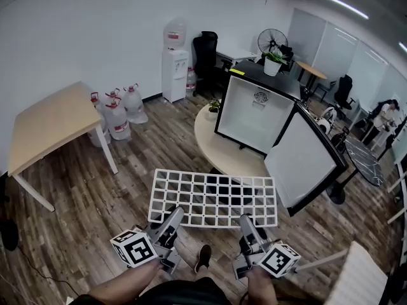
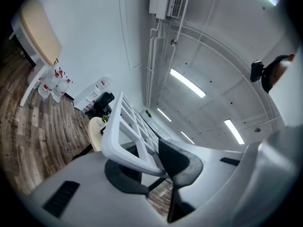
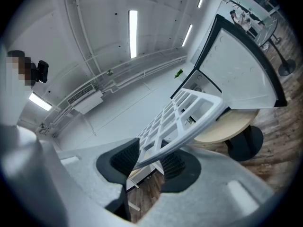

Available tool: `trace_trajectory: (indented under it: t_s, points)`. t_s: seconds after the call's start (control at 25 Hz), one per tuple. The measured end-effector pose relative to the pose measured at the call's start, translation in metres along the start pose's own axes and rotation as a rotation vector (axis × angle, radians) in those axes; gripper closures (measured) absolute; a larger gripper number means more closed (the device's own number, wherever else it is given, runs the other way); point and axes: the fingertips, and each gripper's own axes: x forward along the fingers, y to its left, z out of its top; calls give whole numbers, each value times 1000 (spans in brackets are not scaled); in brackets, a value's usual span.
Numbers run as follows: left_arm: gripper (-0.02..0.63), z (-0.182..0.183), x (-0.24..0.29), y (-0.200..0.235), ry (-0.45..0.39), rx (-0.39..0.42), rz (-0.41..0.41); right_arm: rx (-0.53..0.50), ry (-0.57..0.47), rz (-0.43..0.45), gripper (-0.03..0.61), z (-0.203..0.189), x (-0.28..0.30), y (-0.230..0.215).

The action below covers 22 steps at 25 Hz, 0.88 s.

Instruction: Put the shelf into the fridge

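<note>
- I had the grid shelf [image 1: 216, 199] in the air in front of the open mini fridge [image 1: 257, 110]. Its far edge was over the near edge of the round tabletop [image 1: 213, 146] that carried the fridge.
- The left hand-held gripper [image 1: 166, 224] and the right hand-held gripper [image 1: 249, 230] were each clamped on the grid shelf's near rail, and nowhere else.
- With that one-edge hold, I judged the far edge could droop or twist in the pads and strike the fridge's lower lip.
- The open door [image 1: 304, 161] stood just beside the grid shelf's right far corner, so any drift to the right could clip it.
- The grid shelf looked about as wide as the cavity, so going in skewed could jam it or shove the fridge along the tabletop.
- I could read no writing. A round emblem [image 1: 261, 97] inside the fridge and the red labels on the water bottles [image 1: 119, 113] were too small.
</note>
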Motion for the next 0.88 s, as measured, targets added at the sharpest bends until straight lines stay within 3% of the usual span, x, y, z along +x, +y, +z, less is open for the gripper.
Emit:
trace_trajectory:
  t_s: [0.32,0.88]
  points:
    - [532,26,61,30,-16,21,19,-17,3,36,449,34,60,-36]
    - [532,59,187,85,-19,-17,73,4,62,30,448,104,163,-119]
